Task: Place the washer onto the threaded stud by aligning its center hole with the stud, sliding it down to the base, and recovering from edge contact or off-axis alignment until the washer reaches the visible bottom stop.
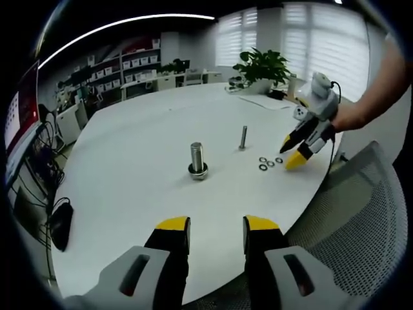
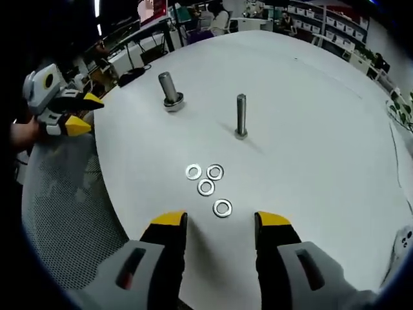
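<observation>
A white round table (image 1: 129, 168) is the landmark: at its far edge a potted plant (image 1: 263, 66) stands before windows with blinds (image 1: 310, 39), and beyond its far side are shelves of boxes (image 1: 132, 64) and desks under a long ceiling light (image 1: 122, 24). Off its left edge stand a monitor (image 1: 19, 113) and cables, with a dark bag (image 1: 61, 223) lower down. At its near right edge is a grey mesh chair (image 1: 361, 226), seen again at the table's near left in the right gripper view
</observation>
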The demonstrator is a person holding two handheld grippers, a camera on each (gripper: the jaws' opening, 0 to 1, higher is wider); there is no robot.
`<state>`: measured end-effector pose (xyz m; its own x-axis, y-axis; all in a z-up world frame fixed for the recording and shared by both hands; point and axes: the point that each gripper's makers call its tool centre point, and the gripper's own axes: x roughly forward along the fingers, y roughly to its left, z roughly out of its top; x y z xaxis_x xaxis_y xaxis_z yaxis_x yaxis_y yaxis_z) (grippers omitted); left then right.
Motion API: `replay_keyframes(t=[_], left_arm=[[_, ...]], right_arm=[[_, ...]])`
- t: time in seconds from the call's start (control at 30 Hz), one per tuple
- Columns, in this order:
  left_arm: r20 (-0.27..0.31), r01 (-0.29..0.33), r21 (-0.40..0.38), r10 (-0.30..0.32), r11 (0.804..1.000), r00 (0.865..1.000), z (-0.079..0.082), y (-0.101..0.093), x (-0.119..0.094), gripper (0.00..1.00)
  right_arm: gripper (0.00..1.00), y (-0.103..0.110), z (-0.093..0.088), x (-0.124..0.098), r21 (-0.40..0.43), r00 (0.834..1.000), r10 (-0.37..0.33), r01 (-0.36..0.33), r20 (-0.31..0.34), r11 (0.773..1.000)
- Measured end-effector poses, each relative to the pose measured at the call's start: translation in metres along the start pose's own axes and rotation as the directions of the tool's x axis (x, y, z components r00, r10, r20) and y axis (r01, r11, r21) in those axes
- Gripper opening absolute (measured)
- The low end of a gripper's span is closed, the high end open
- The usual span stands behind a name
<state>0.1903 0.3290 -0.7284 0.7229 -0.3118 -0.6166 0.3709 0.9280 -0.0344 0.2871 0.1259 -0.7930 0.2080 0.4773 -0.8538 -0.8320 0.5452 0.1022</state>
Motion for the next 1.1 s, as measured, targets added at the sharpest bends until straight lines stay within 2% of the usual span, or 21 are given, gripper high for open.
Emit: replay_keyframes(t=[0.5, 0.67, 0.77, 0.83, 0.87, 0.9, 1.1], left_arm=[[0.008, 0.000, 0.001, 0.000, 1.000, 1.000, 0.002, -0.001, -0.001, 0.30], [0.005, 0.001, 0.004, -0.001, 1.000, 1.000, 0.001, -0.001, -0.001, 0.29], [0.007, 0.002, 0.004, -0.002, 1.000, 1.000, 0.002, 0.000, -0.001, 0.29], [0.005, 0.000, 0.006, 0.000, 1.000, 1.000, 0.002, 0.000, -0.001, 0.29], [0.005, 0.000, 0.006, 0.000, 1.000, 1.000, 0.002, -0.001, -0.001, 0.29], [0.007, -0.001, 0.006, 0.001, 1.000, 1.000, 0.002, -0.001, -0.001, 0.29], [0.006, -0.002, 0.007, 0.002, 1.000, 1.000, 0.002, 0.000, -0.001, 0.28]], right_arm=[[0.43, -0.003, 0.002, 0.002, -0.077, 0.999, 0.003, -0.006, -0.041, 0.997], [0.33, -0.005, 0.004, 0.003, -0.099, 0.998, 0.009, -0.015, -0.062, 0.995], [0.30, 0.000, 0.002, 0.004, -0.193, 0.995, 0.012, -0.031, -0.097, 0.981], [0.29, 0.000, 0.002, 0.005, -0.272, 0.993, -0.008, -0.024, -0.117, 0.962], [0.28, 0.005, 0.003, 0.006, -0.294, 0.993, 0.011, -0.044, -0.115, 0.955], [0.25, 0.008, 0.002, 0.006, -0.279, 0.993, 0.017, -0.051, -0.121, 0.959], [0.21, 0.009, 0.003, 0.008, -0.344, 0.987, 0.018, -0.073, -0.161, 0.936]])
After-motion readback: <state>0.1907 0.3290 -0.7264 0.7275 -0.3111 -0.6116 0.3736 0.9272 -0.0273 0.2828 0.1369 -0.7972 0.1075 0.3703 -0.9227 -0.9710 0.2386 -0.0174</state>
